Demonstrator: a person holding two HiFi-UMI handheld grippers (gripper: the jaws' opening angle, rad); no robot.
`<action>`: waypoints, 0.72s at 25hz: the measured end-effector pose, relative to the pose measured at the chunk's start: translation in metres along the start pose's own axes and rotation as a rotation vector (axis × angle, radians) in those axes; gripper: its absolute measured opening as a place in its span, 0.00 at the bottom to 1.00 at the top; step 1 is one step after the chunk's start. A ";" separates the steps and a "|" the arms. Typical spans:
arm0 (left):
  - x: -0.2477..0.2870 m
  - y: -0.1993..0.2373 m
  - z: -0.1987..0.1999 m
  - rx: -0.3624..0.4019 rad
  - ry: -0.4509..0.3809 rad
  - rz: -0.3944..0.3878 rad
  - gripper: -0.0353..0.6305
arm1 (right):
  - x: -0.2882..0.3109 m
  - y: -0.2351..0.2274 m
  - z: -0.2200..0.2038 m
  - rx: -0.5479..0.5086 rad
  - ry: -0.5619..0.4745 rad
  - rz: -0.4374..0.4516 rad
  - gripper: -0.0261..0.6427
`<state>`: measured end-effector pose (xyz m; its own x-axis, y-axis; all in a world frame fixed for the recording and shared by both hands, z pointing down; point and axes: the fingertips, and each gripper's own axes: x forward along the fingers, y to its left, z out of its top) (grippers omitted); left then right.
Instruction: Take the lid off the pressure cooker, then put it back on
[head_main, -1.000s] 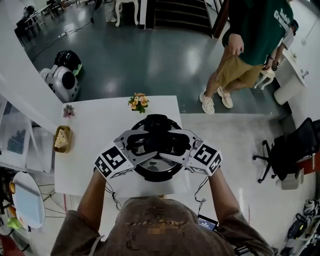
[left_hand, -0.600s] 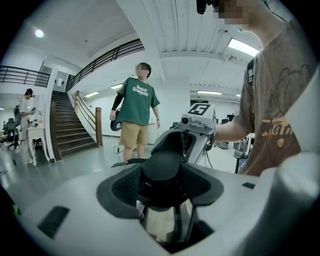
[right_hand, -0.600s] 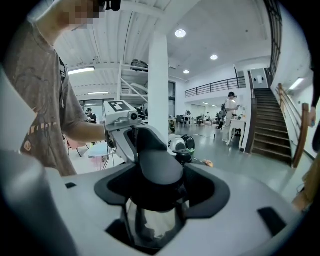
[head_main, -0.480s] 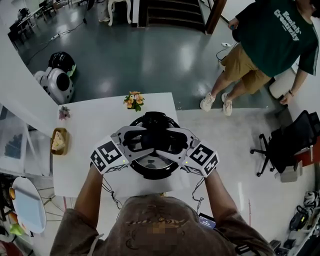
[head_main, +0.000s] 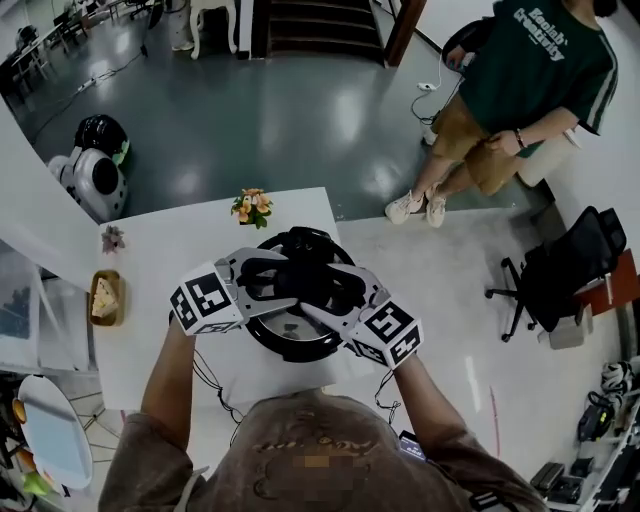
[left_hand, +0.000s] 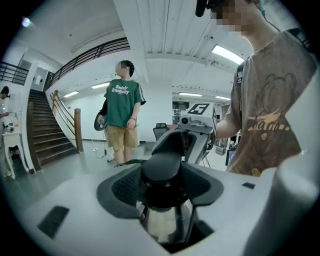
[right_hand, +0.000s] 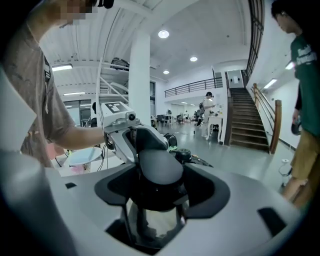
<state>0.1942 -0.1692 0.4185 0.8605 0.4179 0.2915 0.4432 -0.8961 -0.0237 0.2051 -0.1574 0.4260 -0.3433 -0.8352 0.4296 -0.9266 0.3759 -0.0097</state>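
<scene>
Seems early on. Gripping the black handle (left_hand: 161, 167) on the lid (head_main: 297, 328) from both sides, with the left claw (left_hand: 163, 187) and the right claw (right_hand: 157, 189) spread wide yet pressed on it. Hard to tell whether lifted off the pressure cooker (head_main: 290, 356) or sitting on it. Left to do: putting it back on. Standing by the right edge of the white surface (head_main: 160, 270). At the far edge, flowers (head_main: 250, 207); at the left edge, a small tray (head_main: 104, 298). All around, a shiny grey floor (head_main: 260, 120), stairs (head_main: 310, 15), a black chair (head_main: 560, 285) and a person in a green shirt (head_main: 520, 90).
</scene>
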 end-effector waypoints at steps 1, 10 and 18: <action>0.000 0.000 0.000 0.006 -0.001 -0.018 0.43 | 0.000 0.000 0.000 0.010 0.002 -0.018 0.49; 0.001 0.001 0.001 0.041 0.004 -0.168 0.43 | -0.003 0.003 -0.004 0.091 0.037 -0.152 0.49; 0.001 -0.001 -0.001 0.059 0.000 -0.230 0.43 | -0.001 0.005 -0.002 0.116 0.027 -0.221 0.49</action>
<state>0.1942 -0.1682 0.4201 0.7347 0.6103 0.2961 0.6419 -0.7667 -0.0125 0.2010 -0.1544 0.4273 -0.1277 -0.8806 0.4563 -0.9906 0.1356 -0.0157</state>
